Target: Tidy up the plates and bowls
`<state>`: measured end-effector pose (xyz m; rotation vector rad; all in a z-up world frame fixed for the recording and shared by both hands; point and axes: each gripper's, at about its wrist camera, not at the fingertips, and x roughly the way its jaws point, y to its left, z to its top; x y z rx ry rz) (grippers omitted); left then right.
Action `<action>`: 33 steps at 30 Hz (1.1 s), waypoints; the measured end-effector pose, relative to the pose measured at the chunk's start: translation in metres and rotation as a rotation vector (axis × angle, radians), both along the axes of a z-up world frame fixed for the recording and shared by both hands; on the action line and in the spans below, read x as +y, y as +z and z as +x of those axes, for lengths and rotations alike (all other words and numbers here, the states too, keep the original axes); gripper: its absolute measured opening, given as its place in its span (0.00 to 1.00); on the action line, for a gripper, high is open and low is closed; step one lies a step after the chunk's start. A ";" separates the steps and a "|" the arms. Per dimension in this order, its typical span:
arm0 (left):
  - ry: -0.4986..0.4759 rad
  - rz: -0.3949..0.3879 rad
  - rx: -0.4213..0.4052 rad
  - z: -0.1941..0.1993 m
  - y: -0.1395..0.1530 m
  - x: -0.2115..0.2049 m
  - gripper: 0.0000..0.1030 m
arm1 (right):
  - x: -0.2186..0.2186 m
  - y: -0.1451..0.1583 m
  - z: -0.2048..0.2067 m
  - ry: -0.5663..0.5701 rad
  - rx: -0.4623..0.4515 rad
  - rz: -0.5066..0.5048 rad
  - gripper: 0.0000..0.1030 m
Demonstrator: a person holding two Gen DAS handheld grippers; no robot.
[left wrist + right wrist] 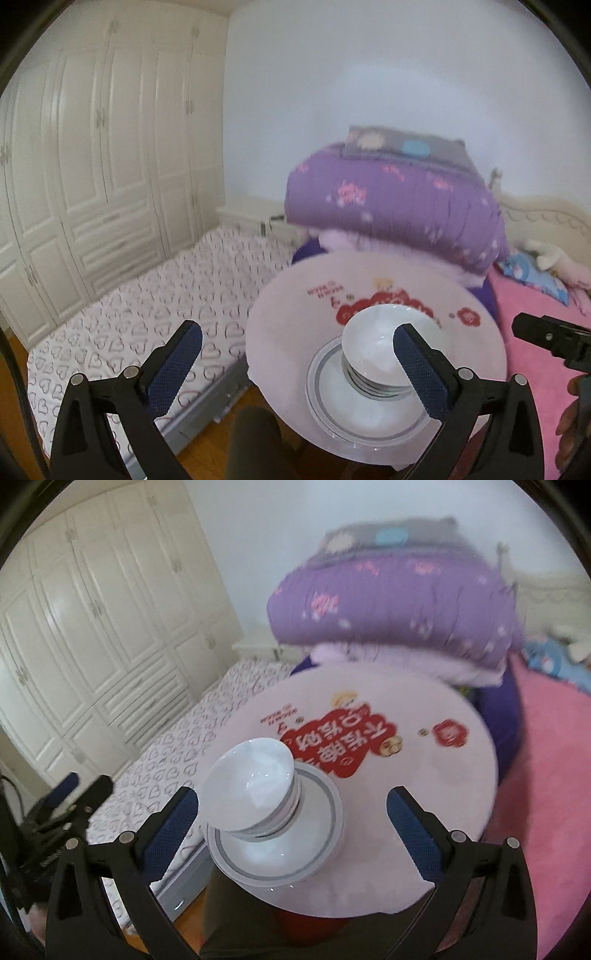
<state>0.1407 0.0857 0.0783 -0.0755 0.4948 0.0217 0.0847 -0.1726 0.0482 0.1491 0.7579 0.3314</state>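
Note:
A stack of white bowls (373,350) (251,794) stands on a pile of grey-rimmed white plates (332,391) (317,834), all on a small round white table (288,317) (424,775) with red print. My left gripper (297,354) is open above the table's left side, nothing between its blue pads (173,362). My right gripper (291,819) is open too, held above the stack without touching it. Each gripper shows at the edge of the other's view: the right gripper (550,339) and the left gripper (77,794).
A bed with heart-print sheet (147,314) (177,746) lies to the left, a pink blanket (535,332) (546,757) to the right. Folded purple quilts (391,199) (391,598) are piled behind the table. White wardrobes (92,166) line the left wall. A hand (569,424) shows at right.

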 end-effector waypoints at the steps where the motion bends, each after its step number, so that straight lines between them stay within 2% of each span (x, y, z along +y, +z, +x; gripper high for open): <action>1: -0.003 0.007 -0.018 -0.015 0.001 -0.002 0.99 | -0.001 0.002 -0.010 -0.024 -0.026 -0.018 1.00; 7: -0.003 0.017 -0.084 -0.096 -0.012 -0.009 0.99 | 0.009 0.005 -0.065 -0.078 -0.142 -0.122 1.00; 10: 0.006 -0.002 -0.104 -0.120 -0.023 -0.010 0.99 | 0.018 0.002 -0.087 -0.072 -0.189 -0.159 1.00; 13: 0.013 -0.028 -0.131 -0.147 -0.029 -0.009 0.99 | 0.020 -0.001 -0.100 -0.095 -0.221 -0.150 1.00; 17: 0.015 -0.005 -0.155 -0.179 -0.035 -0.009 0.99 | 0.019 0.000 -0.116 -0.138 -0.261 -0.144 1.00; 25: -0.012 -0.005 -0.163 -0.207 -0.050 -0.018 0.99 | 0.012 0.000 -0.137 -0.187 -0.281 -0.148 1.00; 33: -0.049 0.021 -0.172 -0.227 -0.048 -0.023 0.99 | 0.010 -0.004 -0.145 -0.188 -0.281 -0.145 1.00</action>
